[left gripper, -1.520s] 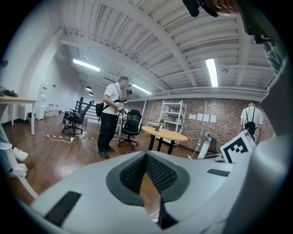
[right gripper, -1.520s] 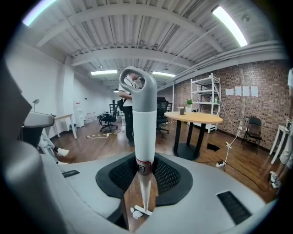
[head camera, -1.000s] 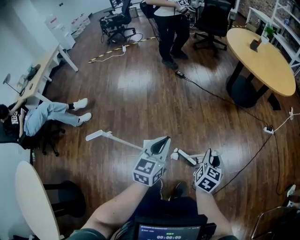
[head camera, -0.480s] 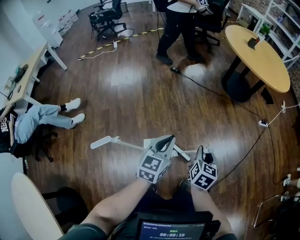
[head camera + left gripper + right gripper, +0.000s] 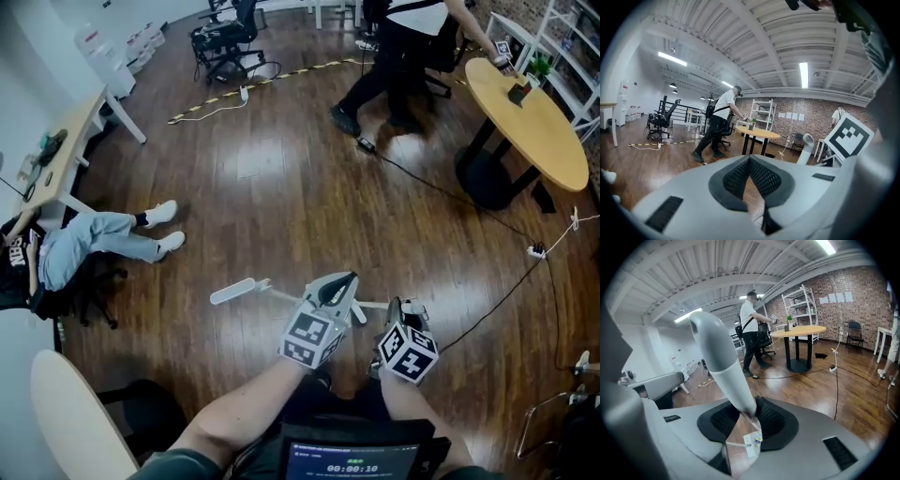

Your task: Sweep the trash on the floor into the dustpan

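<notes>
A long white handle (image 5: 246, 290) lies low over the wooden floor, running from its flat end at the left toward my grippers. My right gripper (image 5: 400, 312) is shut on it; in the right gripper view the handle (image 5: 723, 366) rises from between the jaws. Through the gap below it a small white piece (image 5: 749, 445) shows on the floor. My left gripper (image 5: 336, 287) is just left of the right one, above the handle, its jaws drawn together with nothing between them. I see no dustpan pan or trash clearly.
A standing person (image 5: 398, 47) bends toward the round wooden table (image 5: 525, 108) at the back right. A black cable (image 5: 450, 195) runs to a power strip (image 5: 536, 251). A seated person's legs (image 5: 108, 232) stretch out at the left beside a desk (image 5: 66, 155).
The handle's flat end has come nearer to my left gripper, and my two grippers stand closer together. The standing person has walked right toward the round table.
</notes>
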Motion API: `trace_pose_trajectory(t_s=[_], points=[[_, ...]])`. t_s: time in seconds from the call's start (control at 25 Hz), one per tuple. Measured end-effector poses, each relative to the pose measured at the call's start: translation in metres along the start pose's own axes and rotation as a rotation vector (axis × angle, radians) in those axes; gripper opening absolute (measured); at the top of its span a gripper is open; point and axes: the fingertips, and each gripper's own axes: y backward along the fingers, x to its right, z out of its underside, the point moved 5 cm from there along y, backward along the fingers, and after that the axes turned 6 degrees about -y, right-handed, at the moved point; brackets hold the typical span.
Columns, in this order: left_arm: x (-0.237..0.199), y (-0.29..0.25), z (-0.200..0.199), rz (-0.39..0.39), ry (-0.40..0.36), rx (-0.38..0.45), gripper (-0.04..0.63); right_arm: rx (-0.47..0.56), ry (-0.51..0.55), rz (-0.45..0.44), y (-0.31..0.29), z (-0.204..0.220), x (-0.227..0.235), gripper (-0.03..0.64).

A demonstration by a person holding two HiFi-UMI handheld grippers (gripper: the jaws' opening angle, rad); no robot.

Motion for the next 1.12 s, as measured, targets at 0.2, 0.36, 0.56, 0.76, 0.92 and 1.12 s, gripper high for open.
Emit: trace_pose_trajectory(t_s=[0.2, 0.36, 0.56, 0.76, 0.92, 1.12], points=[[0.009, -0.003, -0.001, 0.037, -0.017, -0.003, 0.012, 0.037, -0.056, 0.028, 0.011, -0.003, 0.016, 0.141], [0.019, -0.008, -0.007, 0.069, -0.036, -0.004, 0.012, 0.093, -0.127, 0.076, 0.025, -0.019, 0.046, 0.137], [0.027, -0.011, -0.011, 0.097, -0.058, -0.003, 0.012, 0.187, -0.121, 0.068, 0.053, -0.041, 0.056, 0.138], [0.06, -0.026, -0.031, 0.154, -0.064, 0.013, 0.012, 0.281, 0.017, 0.007, 0.087, -0.074, 0.066, 0.138], [0.097, -0.043, -0.05, 0.173, -0.073, 0.024, 0.012, 0.369, 0.115, -0.028, 0.121, -0.108, 0.094, 0.138], [0.159, -0.054, -0.082, 0.206, -0.071, 0.05, 0.012, 0.451, 0.206, -0.086, 0.18, -0.162, 0.141, 0.138]])
